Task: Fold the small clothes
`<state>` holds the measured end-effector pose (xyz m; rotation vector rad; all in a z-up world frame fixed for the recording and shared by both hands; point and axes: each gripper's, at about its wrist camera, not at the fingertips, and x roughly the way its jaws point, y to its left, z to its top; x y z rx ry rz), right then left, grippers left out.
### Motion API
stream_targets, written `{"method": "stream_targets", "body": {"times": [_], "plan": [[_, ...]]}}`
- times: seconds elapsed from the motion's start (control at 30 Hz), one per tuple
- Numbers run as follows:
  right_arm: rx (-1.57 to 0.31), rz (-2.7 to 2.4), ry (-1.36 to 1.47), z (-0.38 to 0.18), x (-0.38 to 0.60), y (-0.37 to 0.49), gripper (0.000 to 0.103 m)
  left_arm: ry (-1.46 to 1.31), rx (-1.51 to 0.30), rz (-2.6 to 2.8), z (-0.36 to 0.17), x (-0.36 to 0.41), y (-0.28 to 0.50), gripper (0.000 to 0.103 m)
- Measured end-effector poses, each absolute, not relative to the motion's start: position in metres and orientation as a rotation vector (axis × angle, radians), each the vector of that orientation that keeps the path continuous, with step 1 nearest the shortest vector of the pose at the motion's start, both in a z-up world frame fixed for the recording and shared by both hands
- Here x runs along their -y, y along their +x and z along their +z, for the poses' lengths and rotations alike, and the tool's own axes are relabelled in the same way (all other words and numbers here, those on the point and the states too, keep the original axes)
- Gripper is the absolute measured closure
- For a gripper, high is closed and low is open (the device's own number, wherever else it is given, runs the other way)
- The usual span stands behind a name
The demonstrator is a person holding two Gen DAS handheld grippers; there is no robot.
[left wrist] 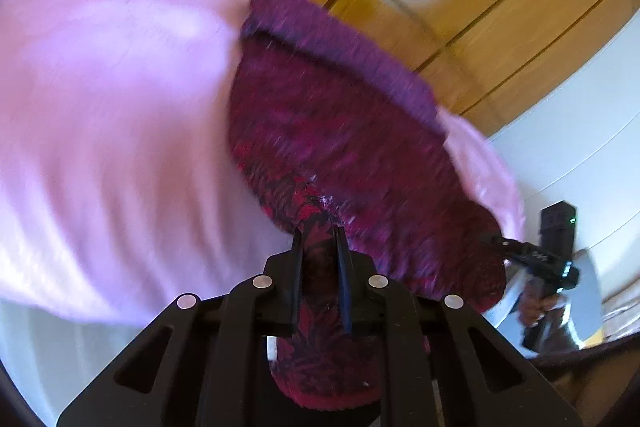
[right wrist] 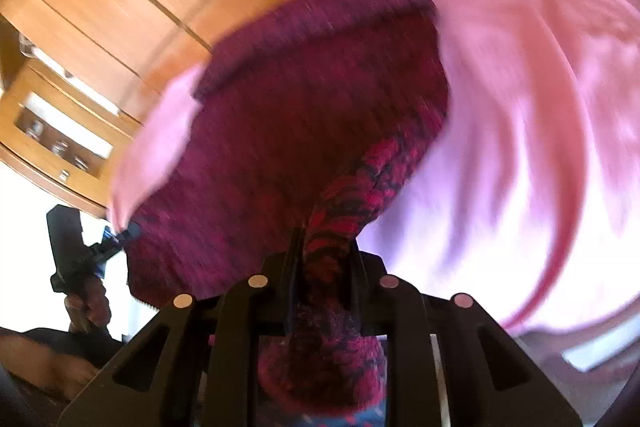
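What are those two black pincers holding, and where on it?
Both hold the dark red knit garment: the left gripper and the right gripper each pinch a bunched bit of its edge.

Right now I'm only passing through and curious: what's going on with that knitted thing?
A person is holding a dark red knitted garment up between two handheld grippers. The left gripper has its jaws shut on one bunched edge, and the right gripper is shut on another. The knit hangs stretched between them in front of a pink cloth. No fold is visible yet; the frames are blurred.
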<state>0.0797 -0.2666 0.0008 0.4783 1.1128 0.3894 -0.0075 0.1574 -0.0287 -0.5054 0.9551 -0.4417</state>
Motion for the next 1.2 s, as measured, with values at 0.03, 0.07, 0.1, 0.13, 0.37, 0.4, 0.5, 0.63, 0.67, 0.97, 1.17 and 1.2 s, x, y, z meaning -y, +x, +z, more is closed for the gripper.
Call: {"method": "stream_targets", "body": {"times": [0.03,0.07,0.1,0.13,0.37,0.4,0.5,0.63,0.67,0.97,1.17,1.2], "plan": [[-1.091,0.398,0.487,0.005,0.266,0.086,0.084,-0.536,-0.938,-0.457,-0.026,-0.159,0.0,0.09],[-1.071,0.405,0.5,0.009,0.265,0.094,0.084,-0.565,-0.925,-0.468,-0.023,-0.161,0.009,0.09],[-1.049,0.407,0.52,0.011,0.264,0.106,0.084,-0.58,-0.917,-0.472,-0.022,-0.162,0.016,0.091],[-1.032,0.402,0.535,0.012,0.264,0.115,0.084,-0.602,-0.907,-0.477,-0.02,-0.162,0.027,0.092],[-1.012,0.315,0.608,-0.006,0.273,0.161,0.085,-0.672,-0.904,-0.436,-0.03,-0.16,0.097,0.092],[-1.018,0.295,0.625,-0.011,0.277,0.169,0.085,-0.681,-0.914,-0.427,-0.033,-0.161,0.104,0.093],[-1.042,0.25,0.672,-0.024,0.283,0.181,0.085,-0.709,-0.949,-0.396,-0.045,-0.163,0.132,0.093],[-1.074,0.207,0.724,-0.034,0.289,0.189,0.085,-0.806,-1.0,-0.354,-0.064,-0.167,0.166,0.093],[-1.075,0.201,0.736,-0.035,0.292,0.193,0.085,-0.839,-1.01,-0.341,-0.068,-0.17,0.171,0.093],[-1.038,0.25,0.912,-0.03,0.314,0.205,0.046,-1.01,-0.884,-0.225,-0.058,-0.222,0.163,0.039],[-0.902,0.234,0.974,-0.01,0.341,0.188,0.014,-0.883,-0.849,-0.203,-0.048,-0.244,0.127,0.032],[-0.89,0.228,0.979,-0.007,0.348,0.184,0.014,-0.874,-0.843,-0.224,-0.049,-0.246,0.118,0.03]]}}
